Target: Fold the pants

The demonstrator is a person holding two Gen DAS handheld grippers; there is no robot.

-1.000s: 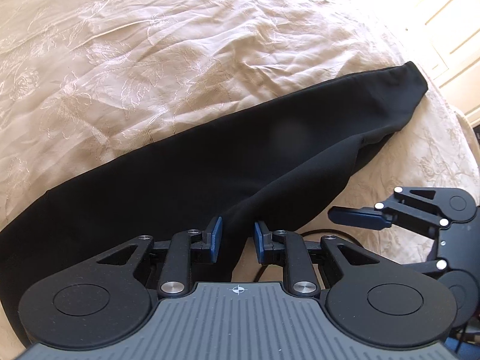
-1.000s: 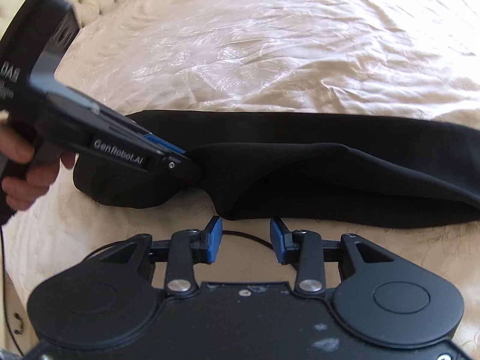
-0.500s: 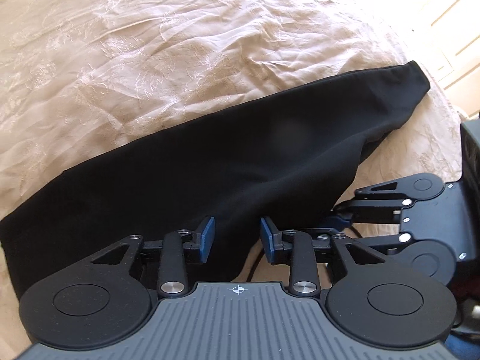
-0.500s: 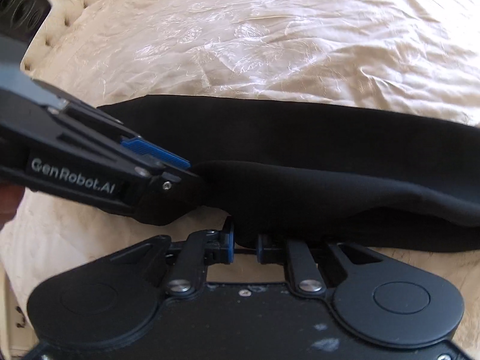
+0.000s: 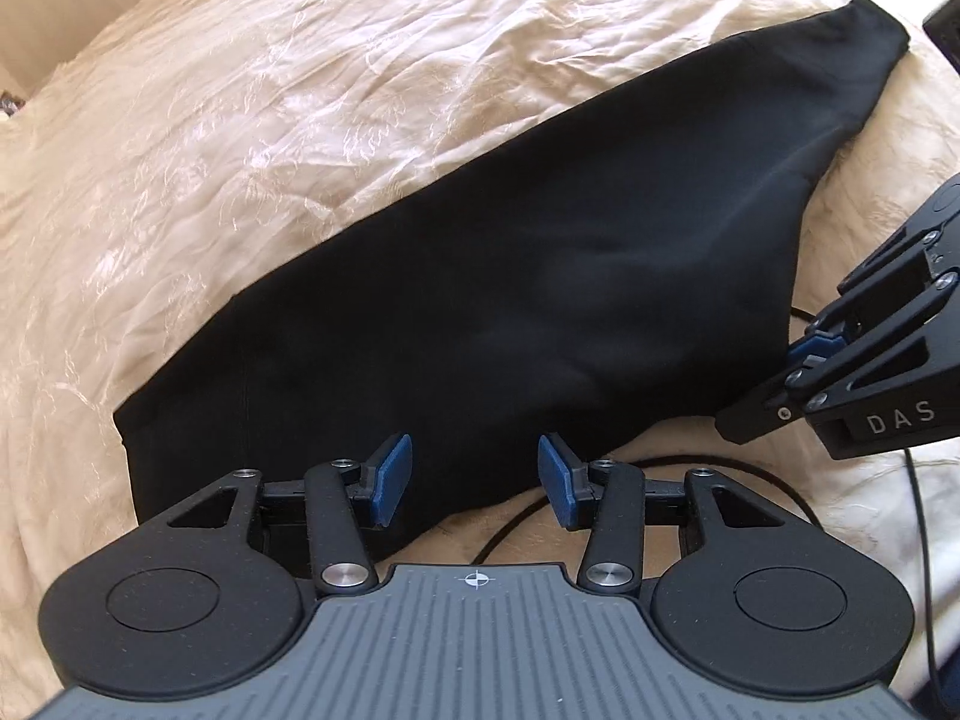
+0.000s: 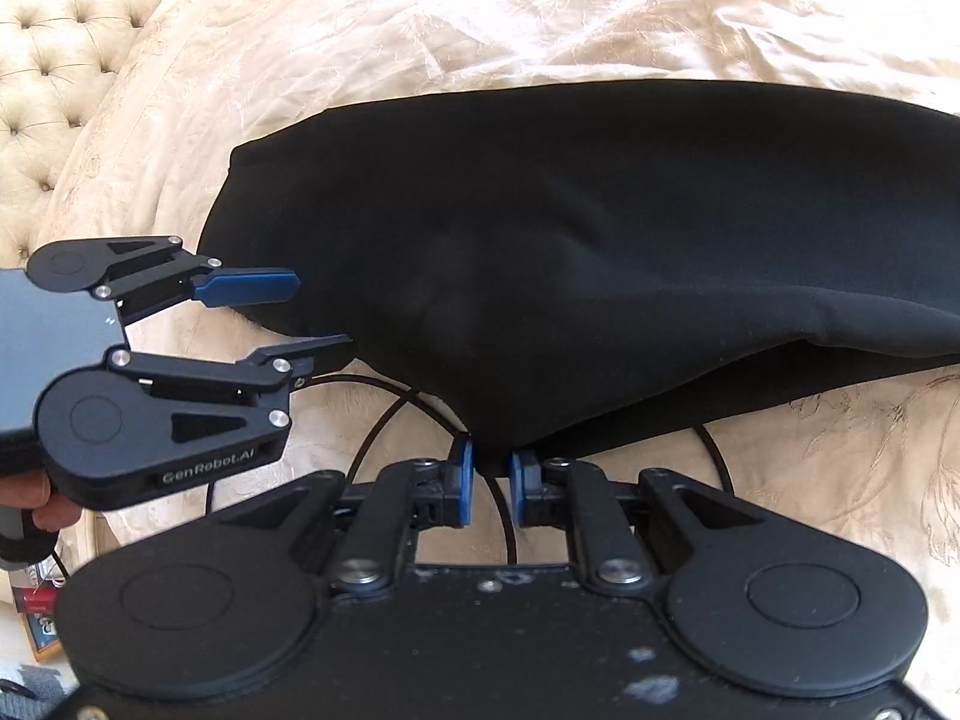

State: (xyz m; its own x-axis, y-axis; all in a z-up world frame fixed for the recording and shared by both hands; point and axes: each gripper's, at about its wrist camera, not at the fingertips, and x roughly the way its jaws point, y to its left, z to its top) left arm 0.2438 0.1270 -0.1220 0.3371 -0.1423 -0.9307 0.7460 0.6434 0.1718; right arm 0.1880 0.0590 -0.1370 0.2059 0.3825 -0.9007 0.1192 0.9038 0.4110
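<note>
**Pants halved lengthwise, cross folds left**

Left view: on your cream bed [image 5: 300, 120] the pants [image 5: 510, 300] lie leg over leg; left gripper [image 5: 474, 480] is opening, empty.

Right view: right gripper [image 6: 491, 483] pinches their near edge; cross folds remain.

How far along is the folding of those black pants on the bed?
Done: the black pants lie doubled lengthwise on the cream bedspread, one leg over the other. In hand: the right gripper pinches the near edge of the fabric, while the left gripper, jaws opening, hovers over the cloth without pressing it. Left: folding the long strip crosswise into a compact bundle; no such fold shows yet.
</note>
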